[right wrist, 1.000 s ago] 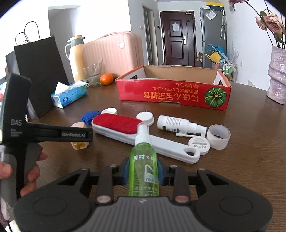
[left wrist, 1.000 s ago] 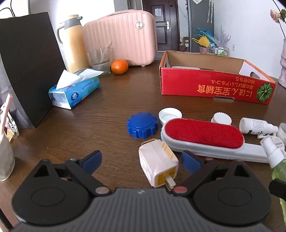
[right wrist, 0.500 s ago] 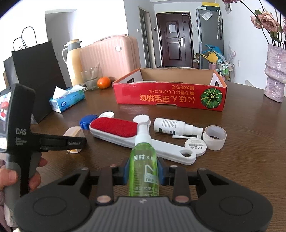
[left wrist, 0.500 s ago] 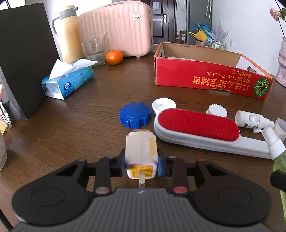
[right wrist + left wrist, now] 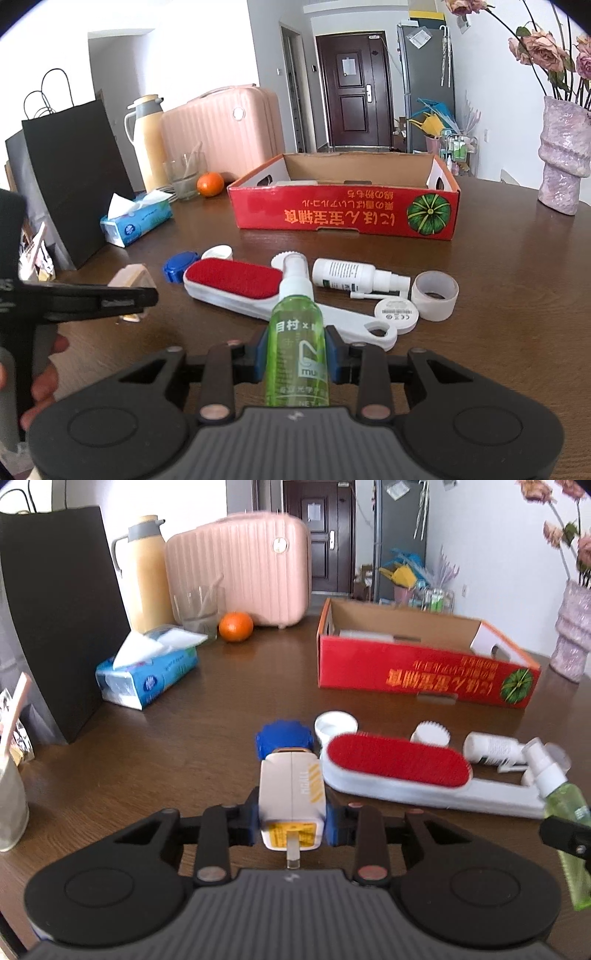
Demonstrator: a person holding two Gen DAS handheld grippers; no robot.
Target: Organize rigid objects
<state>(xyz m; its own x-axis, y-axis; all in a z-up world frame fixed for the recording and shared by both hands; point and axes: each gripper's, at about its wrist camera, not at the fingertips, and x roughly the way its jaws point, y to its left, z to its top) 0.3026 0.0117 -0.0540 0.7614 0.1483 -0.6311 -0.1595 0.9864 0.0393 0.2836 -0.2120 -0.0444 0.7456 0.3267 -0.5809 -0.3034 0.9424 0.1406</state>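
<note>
Nearest, left gripper (image 5: 291, 821) with jaws clamped on the cream plug adapter (image 5: 291, 794), lifted just off the bench (image 5: 147, 760); right gripper (image 5: 297, 356) with jaws closed around the green spray bottle (image 5: 297, 332). Beyond, red lint brush (image 5: 236, 278), blue cap (image 5: 179, 266), white bottle (image 5: 347, 275) and tape roll (image 5: 436, 295) lying on the wood. Farther back, open red cardboard box (image 5: 343, 216).

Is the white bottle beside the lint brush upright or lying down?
Lying down: the white bottle rests on its side on the table, nozzle pointing right.
</note>
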